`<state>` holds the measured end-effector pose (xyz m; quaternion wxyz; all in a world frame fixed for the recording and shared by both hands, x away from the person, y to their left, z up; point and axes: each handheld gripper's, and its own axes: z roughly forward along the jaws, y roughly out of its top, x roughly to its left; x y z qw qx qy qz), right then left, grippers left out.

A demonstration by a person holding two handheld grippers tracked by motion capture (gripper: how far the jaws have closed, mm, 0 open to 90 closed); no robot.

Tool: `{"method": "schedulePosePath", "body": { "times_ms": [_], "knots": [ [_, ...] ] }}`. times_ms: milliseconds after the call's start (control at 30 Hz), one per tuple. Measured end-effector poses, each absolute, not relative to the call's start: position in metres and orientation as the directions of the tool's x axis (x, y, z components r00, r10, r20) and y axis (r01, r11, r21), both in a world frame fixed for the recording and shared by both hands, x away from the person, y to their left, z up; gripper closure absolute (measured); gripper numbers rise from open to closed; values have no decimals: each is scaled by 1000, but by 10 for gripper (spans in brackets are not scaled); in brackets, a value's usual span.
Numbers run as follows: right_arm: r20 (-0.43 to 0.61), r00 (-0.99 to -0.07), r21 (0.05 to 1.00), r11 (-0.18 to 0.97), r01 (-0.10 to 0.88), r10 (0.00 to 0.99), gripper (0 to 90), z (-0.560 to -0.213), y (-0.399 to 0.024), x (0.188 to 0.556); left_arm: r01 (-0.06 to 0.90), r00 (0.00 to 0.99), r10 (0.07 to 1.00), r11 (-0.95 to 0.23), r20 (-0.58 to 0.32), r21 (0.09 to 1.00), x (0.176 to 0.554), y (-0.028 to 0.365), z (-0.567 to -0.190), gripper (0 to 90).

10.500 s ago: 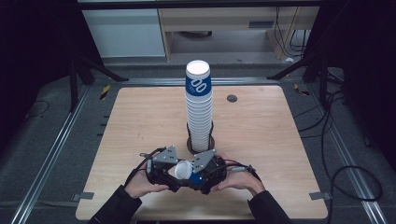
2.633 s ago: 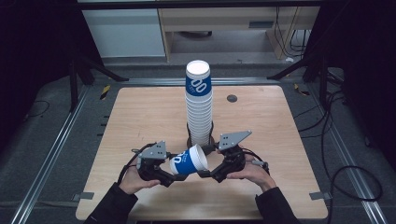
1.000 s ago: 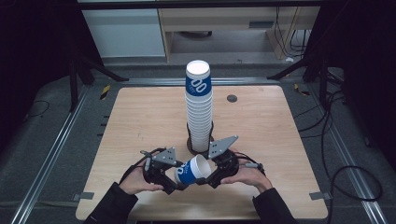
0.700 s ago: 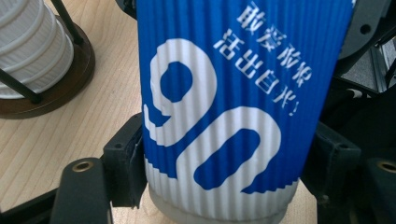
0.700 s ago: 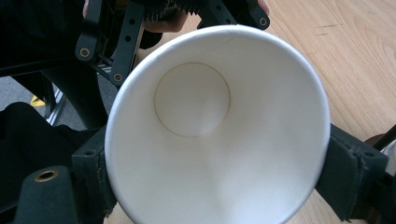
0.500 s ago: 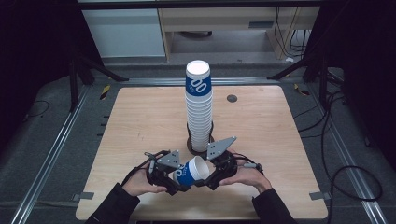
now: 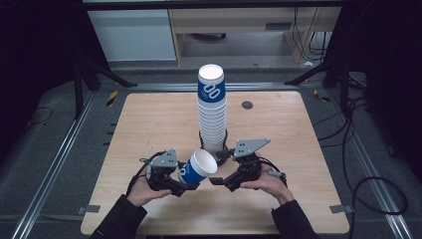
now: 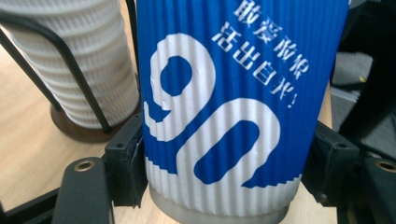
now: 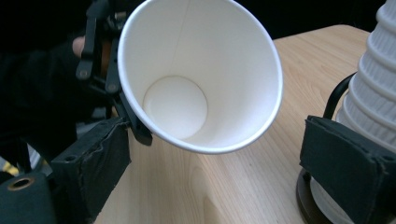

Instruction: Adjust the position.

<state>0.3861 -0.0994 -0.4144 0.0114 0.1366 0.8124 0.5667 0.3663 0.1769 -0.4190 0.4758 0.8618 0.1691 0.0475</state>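
Observation:
A blue ribbed paper cup (image 7: 197,168) with a white "90" print (image 8: 219,116) lies tilted near the table's front, its white mouth (image 9: 196,74) turned toward my right gripper. My left gripper (image 7: 188,183) is shut on its lower body, with a pad pressing on each side (image 8: 122,163). My right gripper (image 7: 216,180) stands just right of the cup's rim. Its jaws have just been opening, and its pads (image 9: 93,158) are wide apart with nothing between them. Behind both stands a tall stack of the same cups (image 7: 212,109).
The stack sits in a black wire holder with a round dark base (image 8: 88,133), close behind the right gripper (image 9: 327,205). A small dark disc (image 7: 247,105) lies on the wooden table (image 7: 144,124) at the back right. Metal rails and cables border the table.
The right gripper's jaws have opened and it has drawn back a little to the right of the cup. The cup stays in the left gripper, which has hardly moved.

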Motion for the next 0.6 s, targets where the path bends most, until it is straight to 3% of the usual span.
{"method": "schedulePosePath", "body": {
  "times_ms": [600],
  "knots": [
    [247, -953, 934, 217, 282, 175, 147, -421, -82, 385, 211, 945, 323, -472, -55, 856, 356, 157, -422, 278]
  ]
}}
